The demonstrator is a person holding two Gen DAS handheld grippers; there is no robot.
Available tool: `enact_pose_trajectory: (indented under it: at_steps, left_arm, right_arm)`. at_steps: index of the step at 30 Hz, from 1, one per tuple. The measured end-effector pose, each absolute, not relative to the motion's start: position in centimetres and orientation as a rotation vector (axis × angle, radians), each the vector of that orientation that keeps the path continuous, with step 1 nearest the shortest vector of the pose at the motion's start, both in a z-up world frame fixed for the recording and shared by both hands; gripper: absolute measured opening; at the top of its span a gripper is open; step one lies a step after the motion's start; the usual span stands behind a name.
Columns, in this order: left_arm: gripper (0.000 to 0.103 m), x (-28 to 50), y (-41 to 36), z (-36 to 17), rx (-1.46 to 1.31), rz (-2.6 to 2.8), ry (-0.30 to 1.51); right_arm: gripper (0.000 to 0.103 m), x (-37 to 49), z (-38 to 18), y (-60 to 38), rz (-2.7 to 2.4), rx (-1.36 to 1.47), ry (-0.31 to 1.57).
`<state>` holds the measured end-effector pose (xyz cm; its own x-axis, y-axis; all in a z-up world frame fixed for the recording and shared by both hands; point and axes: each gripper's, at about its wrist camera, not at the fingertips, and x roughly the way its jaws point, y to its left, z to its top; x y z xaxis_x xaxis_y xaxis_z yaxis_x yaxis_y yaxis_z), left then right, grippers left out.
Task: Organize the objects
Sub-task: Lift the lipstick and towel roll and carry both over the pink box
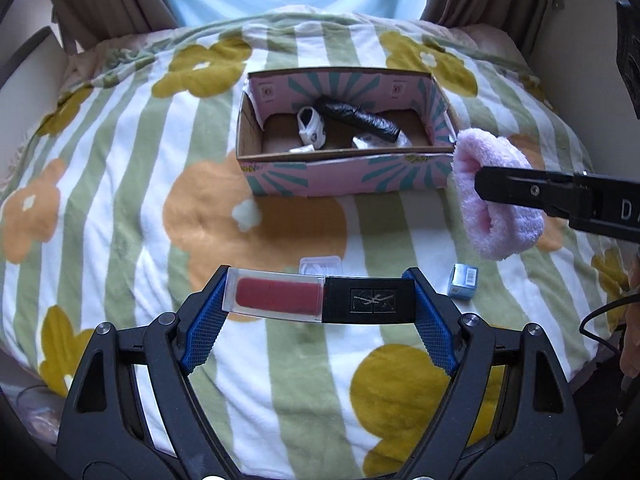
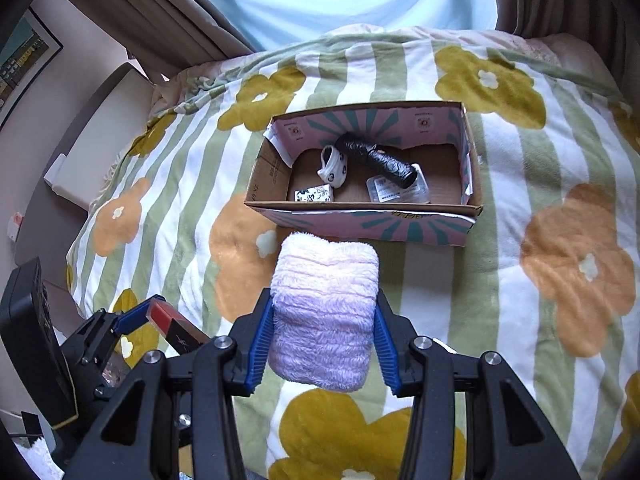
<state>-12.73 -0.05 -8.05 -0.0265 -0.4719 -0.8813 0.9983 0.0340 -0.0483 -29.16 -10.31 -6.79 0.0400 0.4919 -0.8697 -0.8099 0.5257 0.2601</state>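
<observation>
Well, from the left wrist view, the left gripper (image 1: 320,300) has its blue pads pinching a lip gloss tube (image 1: 319,298) end to end, crosswise and level above the flowered blanket (image 1: 120,216). The tube's clear half shows red; its black cap bears an embossed interlaced YSL monogram. Behind the tube, toward 12 o'clock, a small clear plastic case (image 1: 321,264) lies on the blanket, partly hidden. At about 2 o'clock from the tube sits a little pale blue box (image 1: 464,281) with a barcode on its end. Farther up at 12 o'clock stands the open cardboard box (image 1: 344,176), pink with teal rays; yellow lettering on its front rim is too small to read. Inside lie a black roll (image 1: 358,118) and a white patterned item (image 1: 311,126). At 3 o'clock the right gripper (image 1: 480,188) comes in from the side, closed on a fluffy pink towel roll (image 1: 496,196); white letters "DA" show on its black body.

From the right wrist view, the right gripper (image 2: 324,332) squeezes the towel roll (image 2: 324,312) between its blue pads, held above the blanket (image 2: 520,280) just short of the box's (image 2: 360,224) near wall. In the box: the black roll (image 2: 376,158), the white patterned item (image 2: 333,168), a small black-and-white printed packet (image 2: 314,193) and a labelled clear packet (image 2: 396,190), print unreadable. At 9 o'clock, the left gripper (image 2: 160,316) clamps the gloss tube (image 2: 176,328).
</observation>
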Motion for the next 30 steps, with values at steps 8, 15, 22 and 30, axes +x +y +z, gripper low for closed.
enact_pose_trajectory:
  at_steps: [8,15,22,30]
  left_arm:
    - [0.083,-11.7,-0.2,-1.8,0.774,-1.422,0.841]
    - [0.083,-11.2,0.1,-0.5,0.765,-1.434,0.830]
    - [0.083,-10.5,0.3,-1.0,0.757,-1.443,0.834]
    - [0.083,-9.9,-0.9,-0.6,0.742,-1.449,0.831]
  right_arm:
    - [0.042,-31.4,-2.3,-12.8,0.921,-0.427,1.012]
    - [0.042,-32.0,-1.9,-14.8,0.807,-0.397,0.998]
    - [0.042,-32.7,-1.7,-15.5,0.775,-0.376,0.987]
    - [0.042,-32.2,-1.1,-14.4,0.767,-0.370,0.977]
